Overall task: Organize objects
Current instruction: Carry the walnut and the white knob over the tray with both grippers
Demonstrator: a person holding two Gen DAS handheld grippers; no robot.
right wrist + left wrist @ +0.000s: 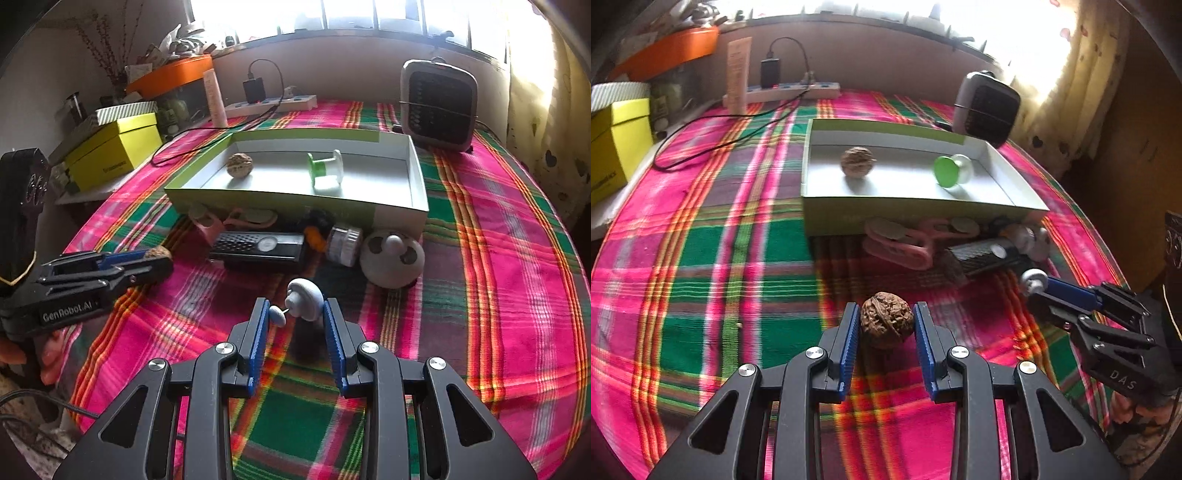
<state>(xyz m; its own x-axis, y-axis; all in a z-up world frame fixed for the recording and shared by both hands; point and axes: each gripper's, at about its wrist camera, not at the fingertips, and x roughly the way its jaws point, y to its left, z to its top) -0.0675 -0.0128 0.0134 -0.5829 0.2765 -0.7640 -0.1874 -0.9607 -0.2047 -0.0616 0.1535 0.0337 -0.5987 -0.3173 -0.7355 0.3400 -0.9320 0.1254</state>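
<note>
L tool (886, 325) is clamped on a walnut (886, 319), R tool (295, 314) on a small grey spool (304, 299), w/ the box (905, 212) lying straight ahead of both, nearer the L.

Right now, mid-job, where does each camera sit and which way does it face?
Left wrist: on the left tool, looking forward and down across the plaid cloth to the tray; its fingers clamp a walnut; the right tool enters at right.
Right wrist: on the right tool, facing the same way; it clamps a white spool; the left tool and fingertips of a hand show at left.
Shared: tray, its walnut and green spool, heater.
</note>
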